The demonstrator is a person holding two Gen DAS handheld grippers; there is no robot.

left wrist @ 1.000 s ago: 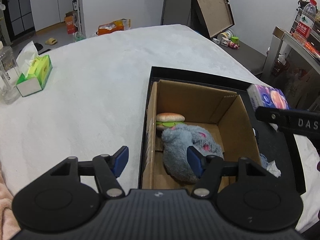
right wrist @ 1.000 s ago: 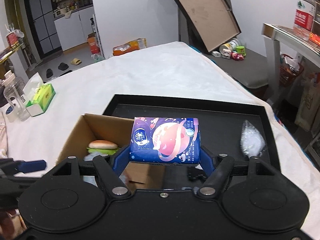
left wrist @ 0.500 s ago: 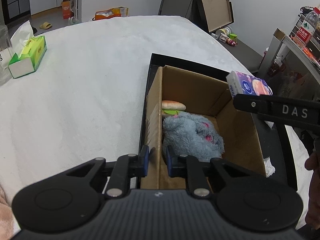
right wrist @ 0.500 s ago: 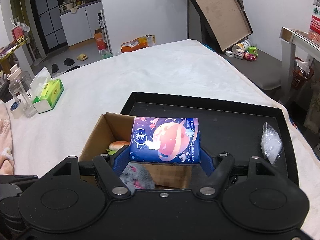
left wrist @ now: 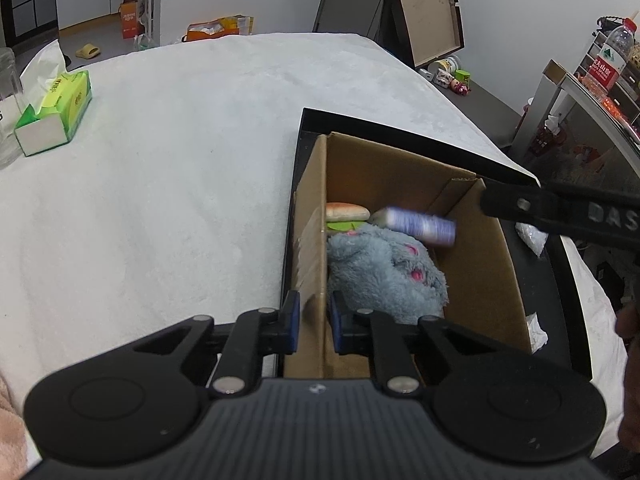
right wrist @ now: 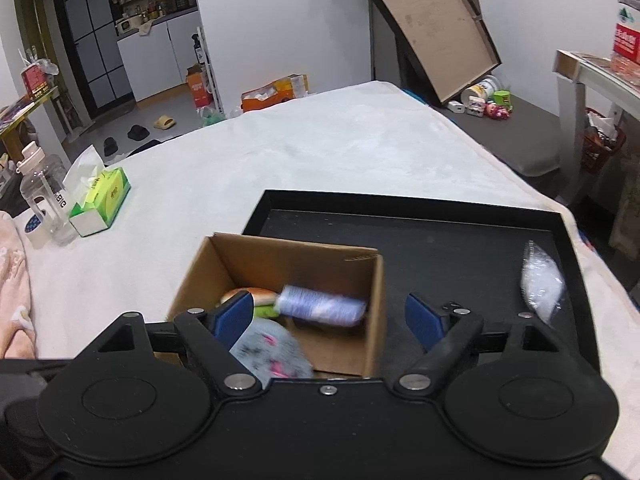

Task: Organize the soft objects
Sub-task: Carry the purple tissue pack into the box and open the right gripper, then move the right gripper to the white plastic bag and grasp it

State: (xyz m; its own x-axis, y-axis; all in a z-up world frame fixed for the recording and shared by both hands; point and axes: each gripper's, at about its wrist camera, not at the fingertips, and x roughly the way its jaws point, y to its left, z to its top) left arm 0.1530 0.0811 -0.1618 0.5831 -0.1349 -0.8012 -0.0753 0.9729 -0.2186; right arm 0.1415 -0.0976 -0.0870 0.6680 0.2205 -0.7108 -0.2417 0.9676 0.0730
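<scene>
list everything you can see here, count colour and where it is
cardboard box: 1, brown, on the black tray
black tray: 1, on the white cover
tissue pack: 1, purple, blurred, inside the box
plush toy: 1, grey with pink, in the box
burger toy: 1, tan and green, box's far corner
clear bag: 1, on the tray's right
tissue box: 1, green, far left
bottle: 1, clear, beside it
left gripper: jaws shut on the box wall
right gripper: jaws open, just widened, empty

Cardboard box (right wrist: 280, 268) crowded; black tray (right wrist: 460, 248) largely bare.
</scene>
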